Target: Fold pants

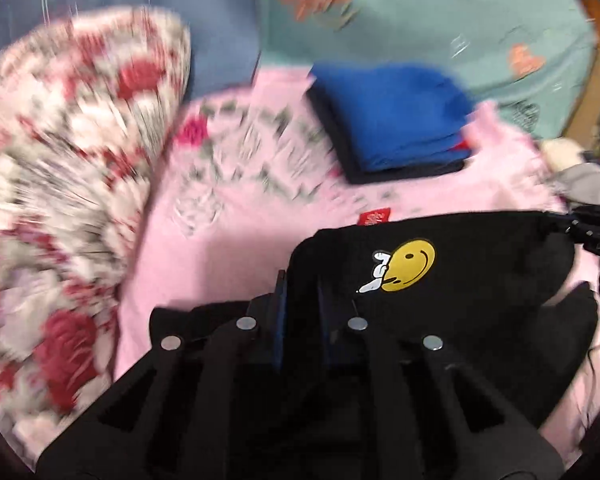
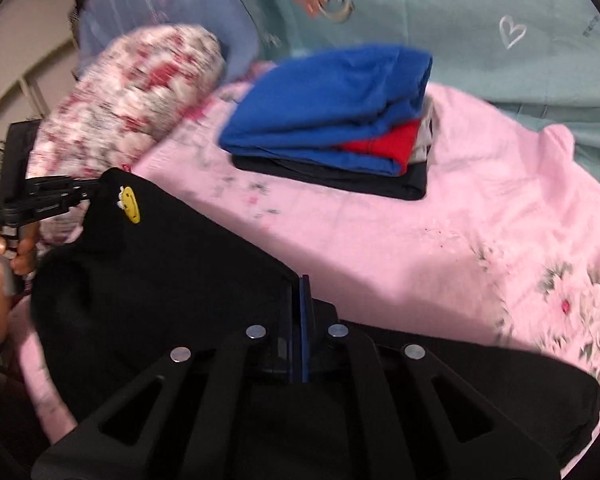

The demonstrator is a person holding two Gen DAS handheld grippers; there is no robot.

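Across the lower frame, over the pink bedsheet (image 2: 460, 208), each hand-held gripper, left (image 1: 300, 280) and right (image 2: 300, 284), was clamped on the black pants' (image 2: 172, 264) edge, lifted for folding; next, carry it over evenly.

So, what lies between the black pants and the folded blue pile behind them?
Only bare pink sheet, faintly flower-printed. The right wrist view shows this stretch clearly between the black pants and the folded pile.

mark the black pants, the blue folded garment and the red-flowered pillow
black pants with smiley patch (image 1: 480, 280), left wrist view, cloth right of patch
blue folded garment (image 2: 324, 96), right wrist view, top face
red-flowered pillow (image 1: 72, 152), left wrist view, middle
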